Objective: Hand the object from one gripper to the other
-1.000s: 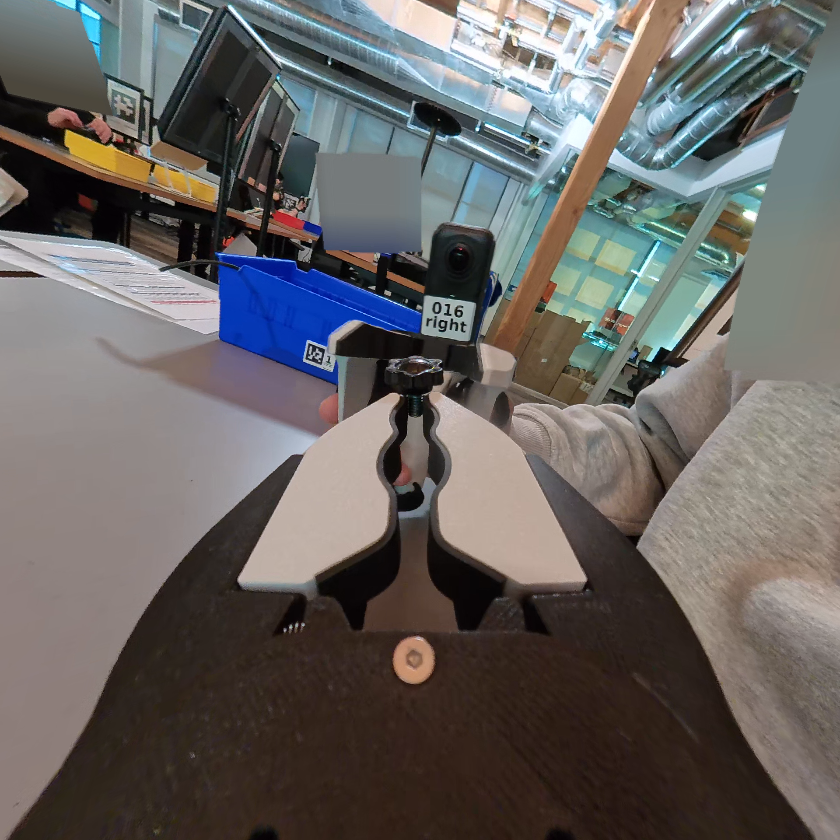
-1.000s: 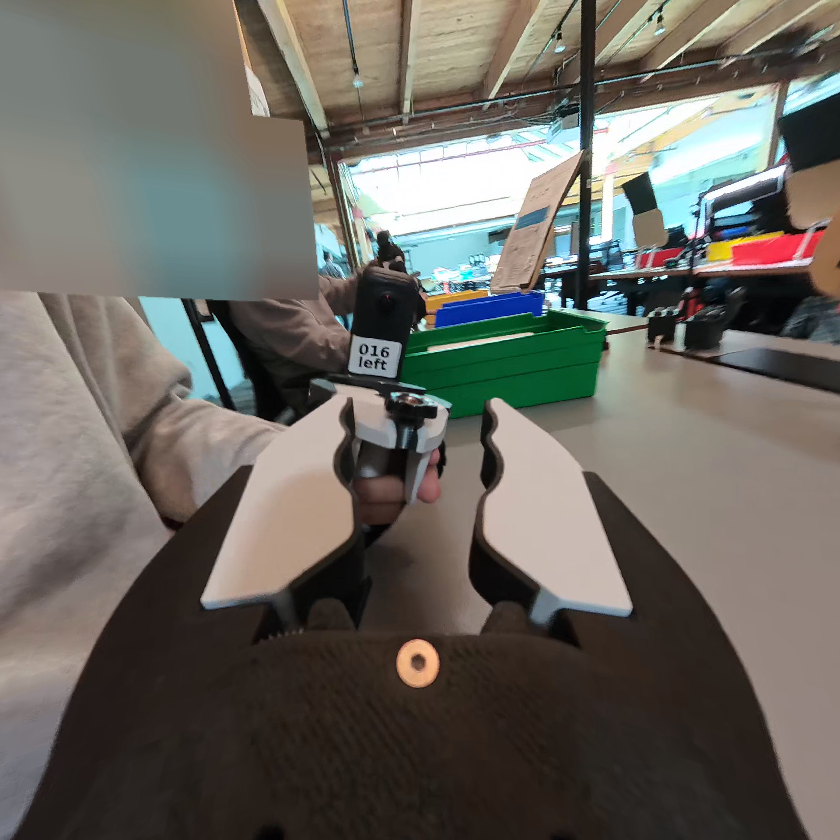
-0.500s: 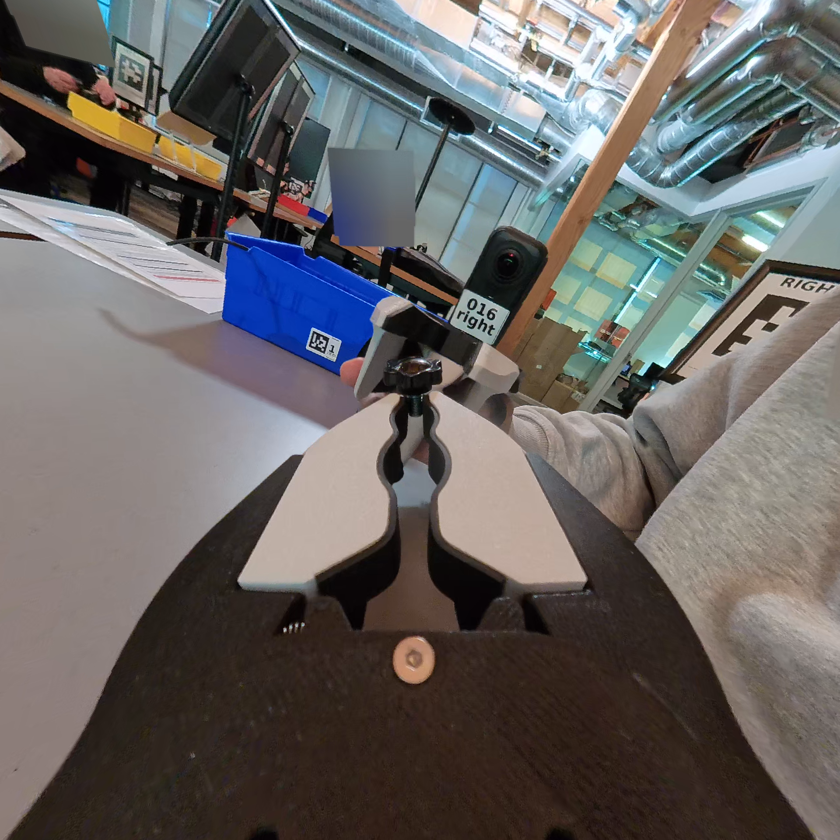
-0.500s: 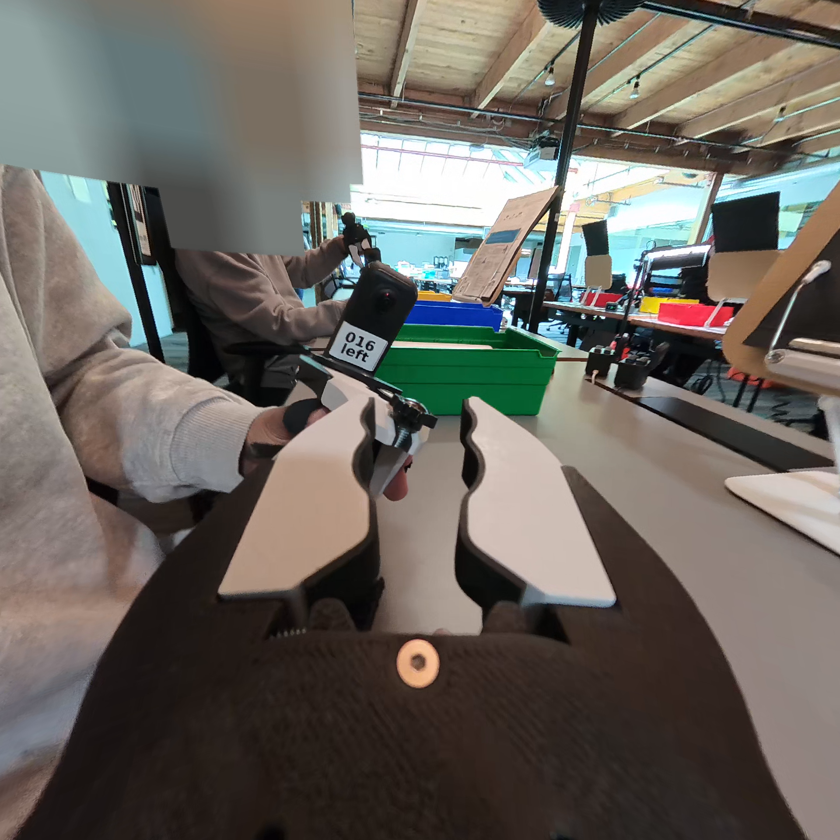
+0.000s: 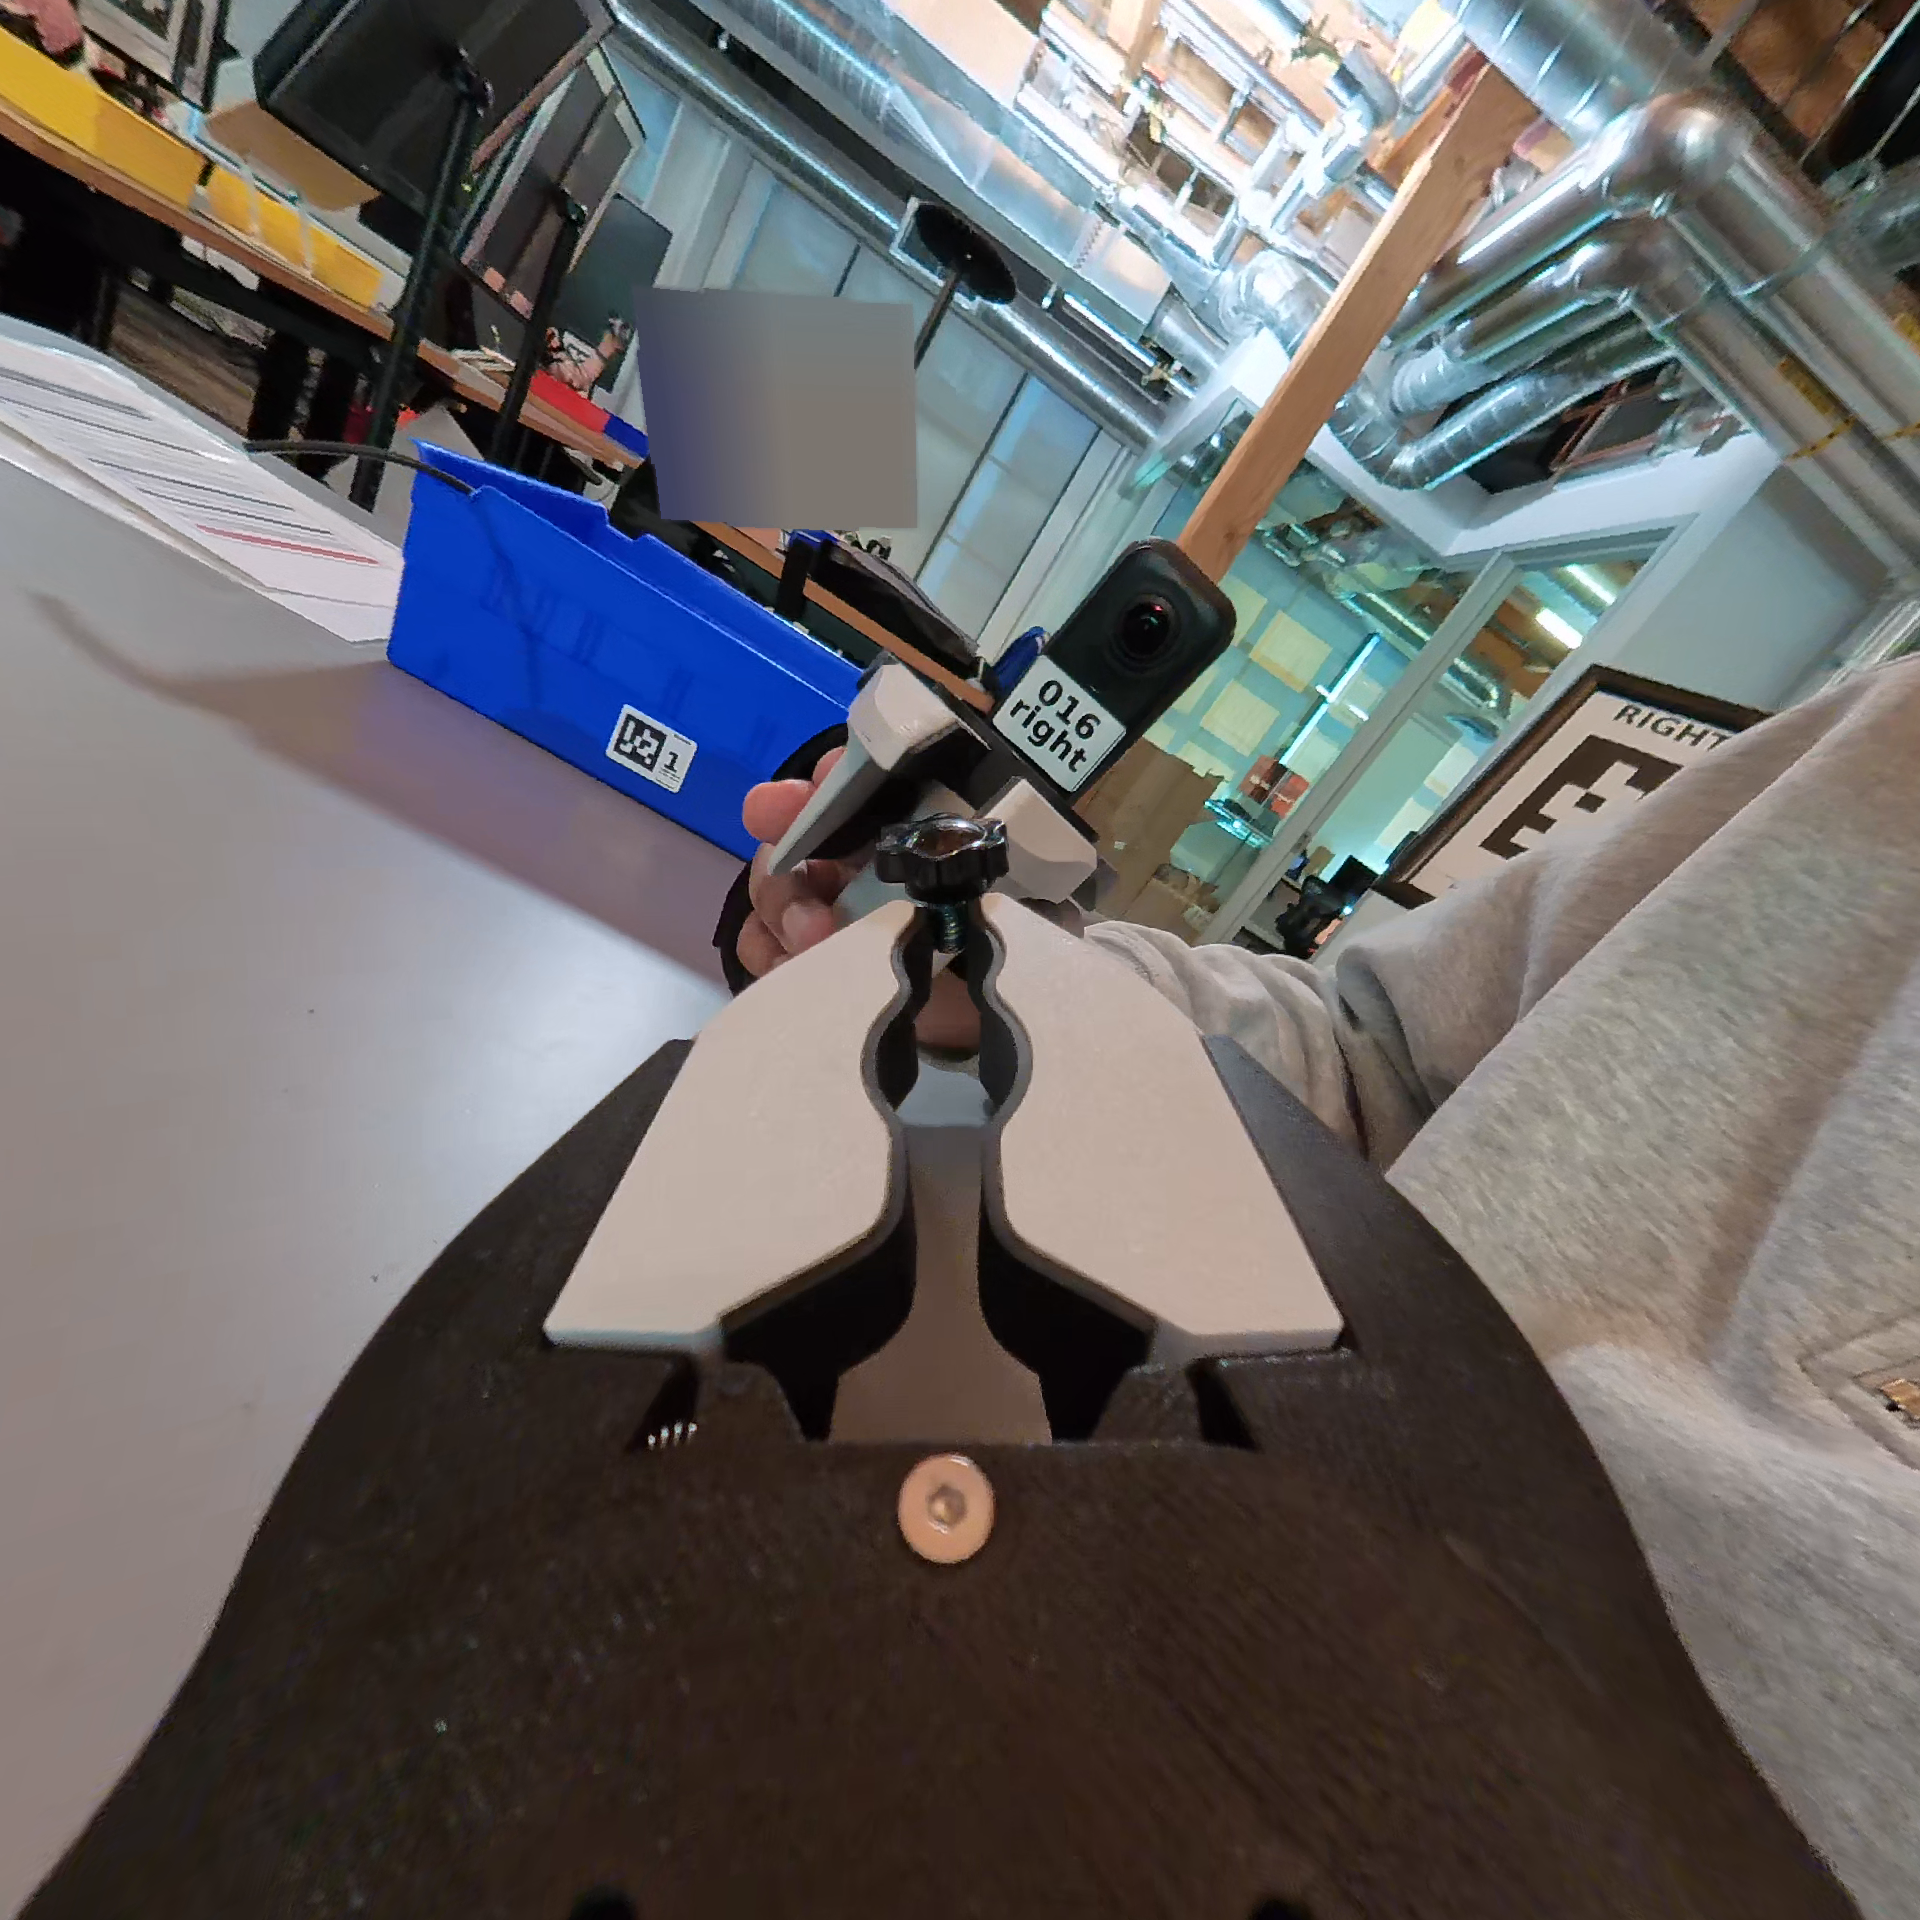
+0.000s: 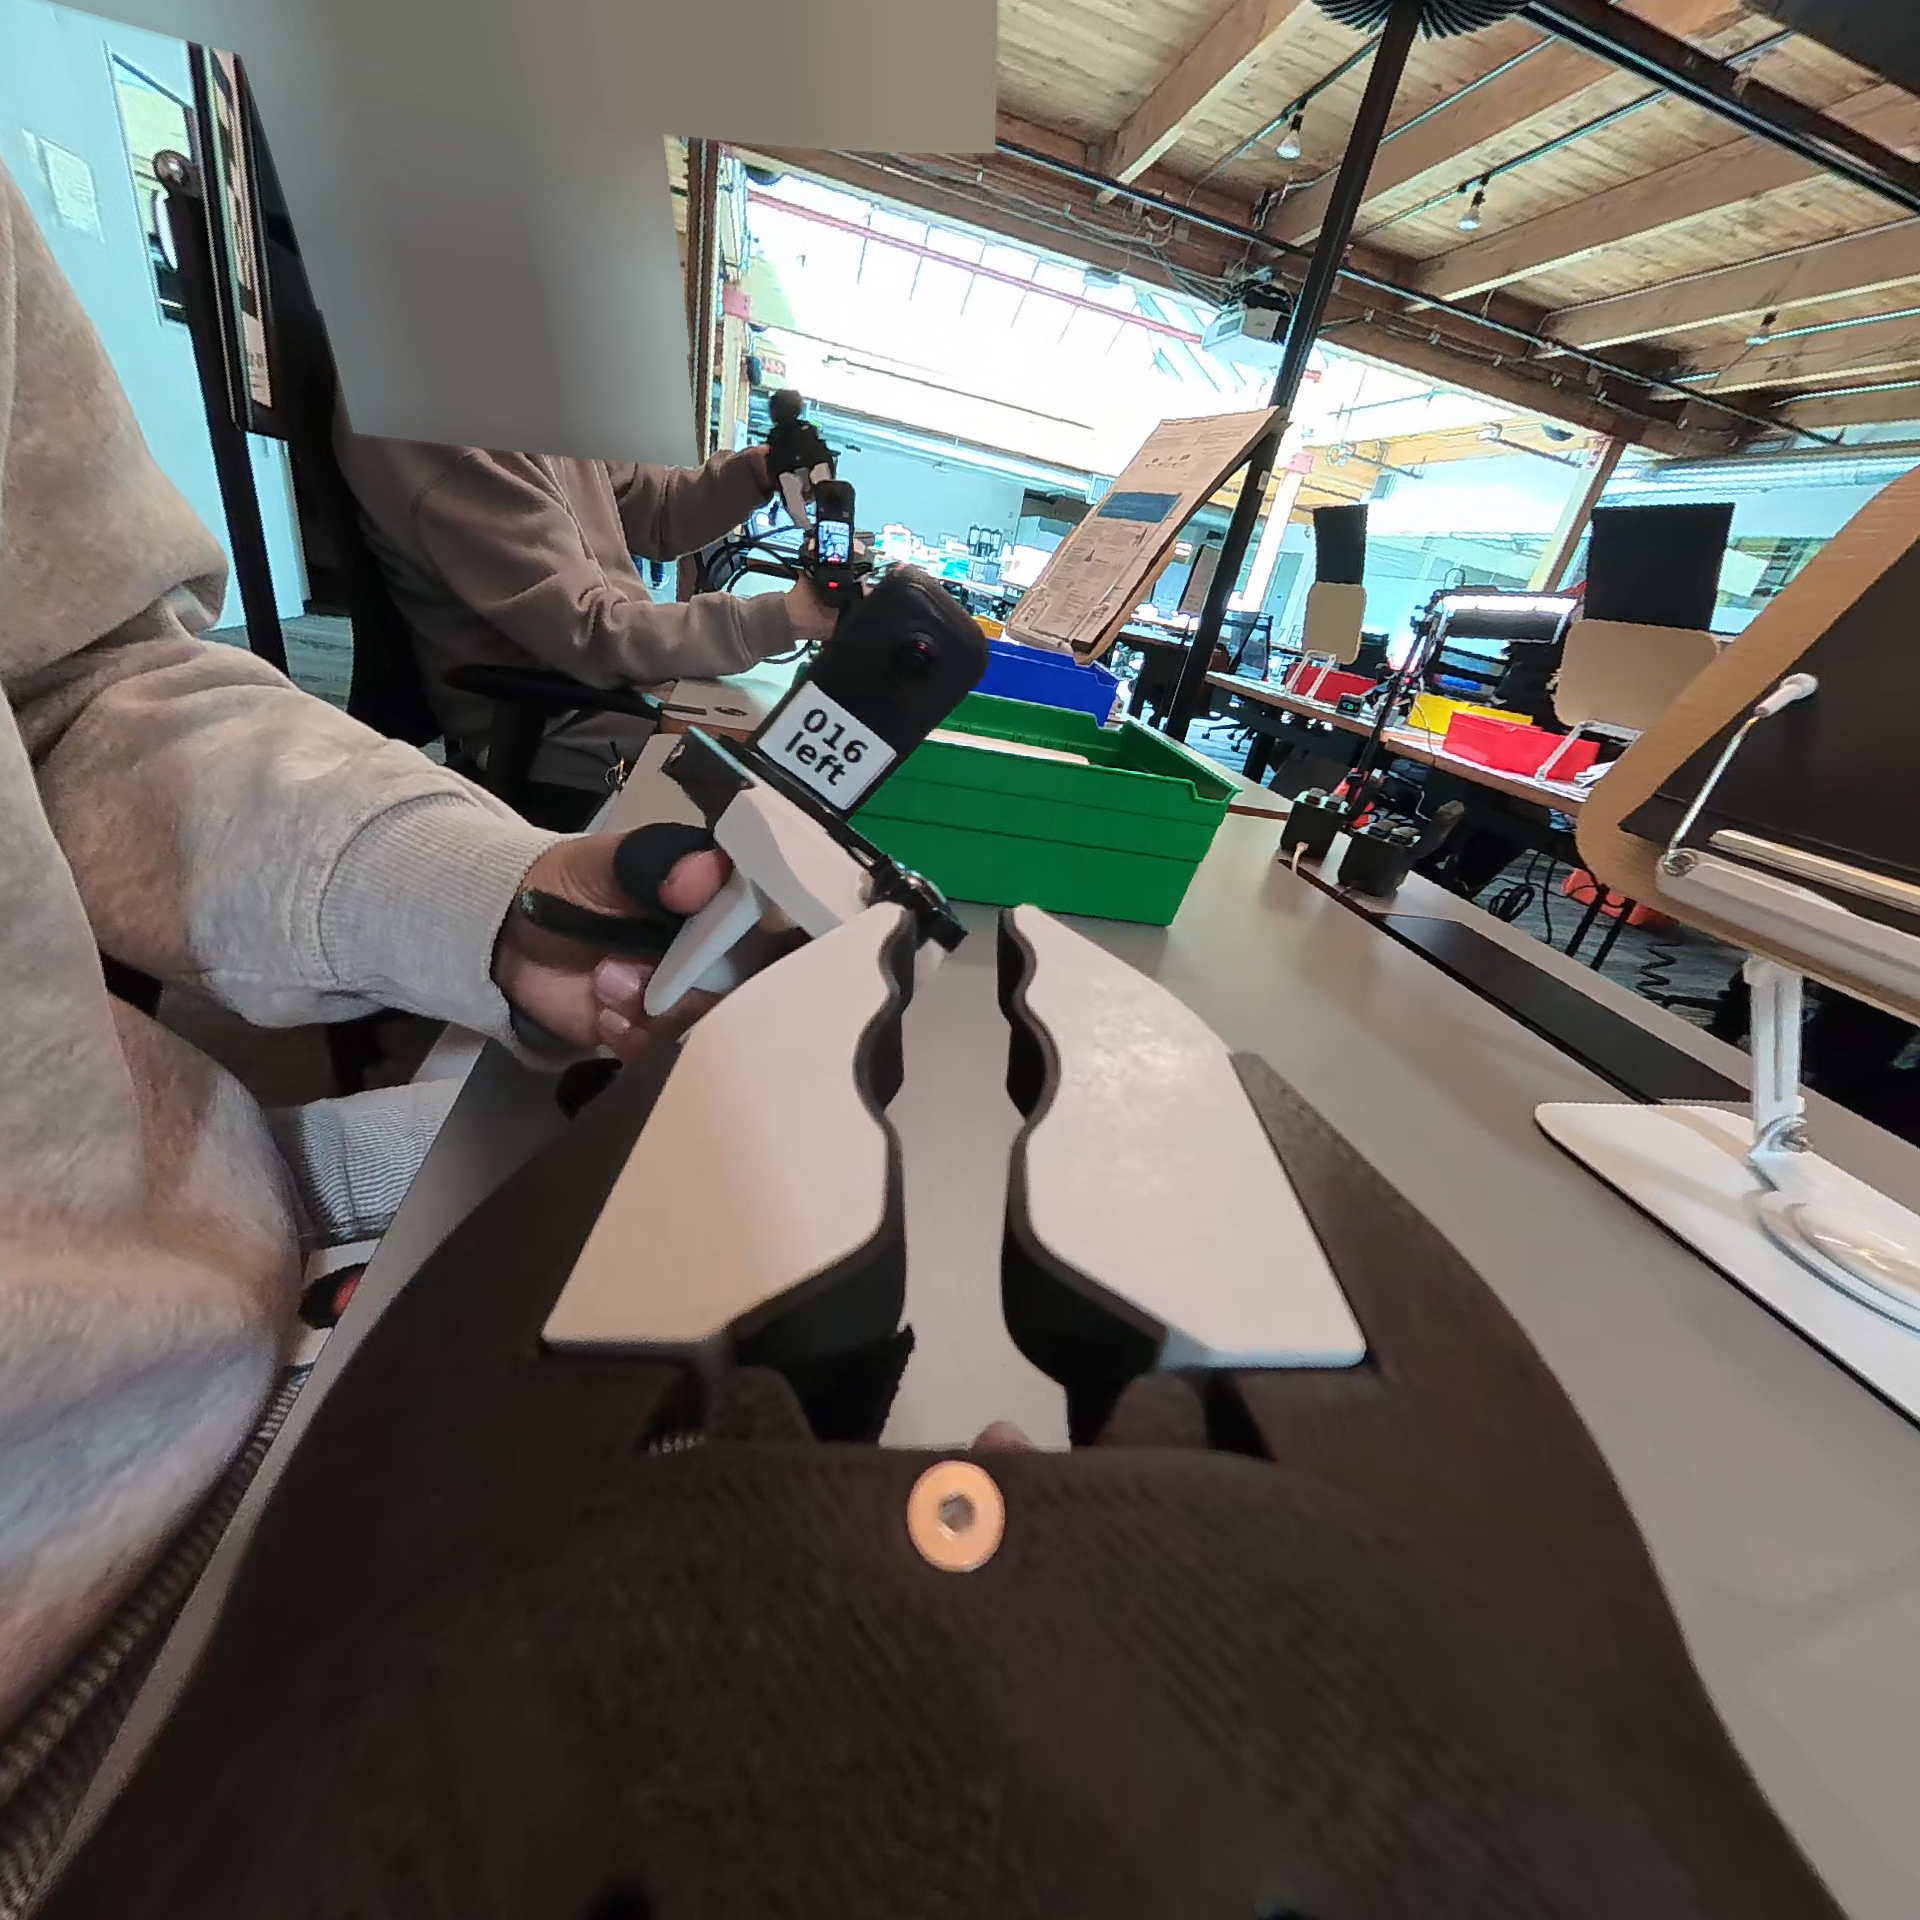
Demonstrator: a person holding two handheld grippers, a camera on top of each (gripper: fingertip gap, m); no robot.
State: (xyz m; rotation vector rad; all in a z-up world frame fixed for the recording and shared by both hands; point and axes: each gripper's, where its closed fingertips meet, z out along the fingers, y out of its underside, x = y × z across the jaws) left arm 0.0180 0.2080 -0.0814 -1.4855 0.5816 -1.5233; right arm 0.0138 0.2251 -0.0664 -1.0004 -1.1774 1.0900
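Note:
A small screw with a black star knob is pinched by its threaded shaft between the tips of my left gripper, knob upward, above the grey table. It also shows in the right wrist view, at the tip of the left gripper. My right gripper is nearly closed, with only a narrow gap between its fingers and nothing in it. It sits just right of the left gripper's tip. In the left wrist view it is seen tilted behind the screw.
A blue bin and printed sheets lie on the table beyond the left gripper. A green bin, a black mat and a white stand base lie beyond the right gripper. Grey sleeves flank both views. Less than 4 cm separates the two grippers' tips.
My right gripper's fingers, which were wide open around the left gripper's tip, have closed to a narrow gap and swung off to the right. The left gripper keeps hold of the screw.

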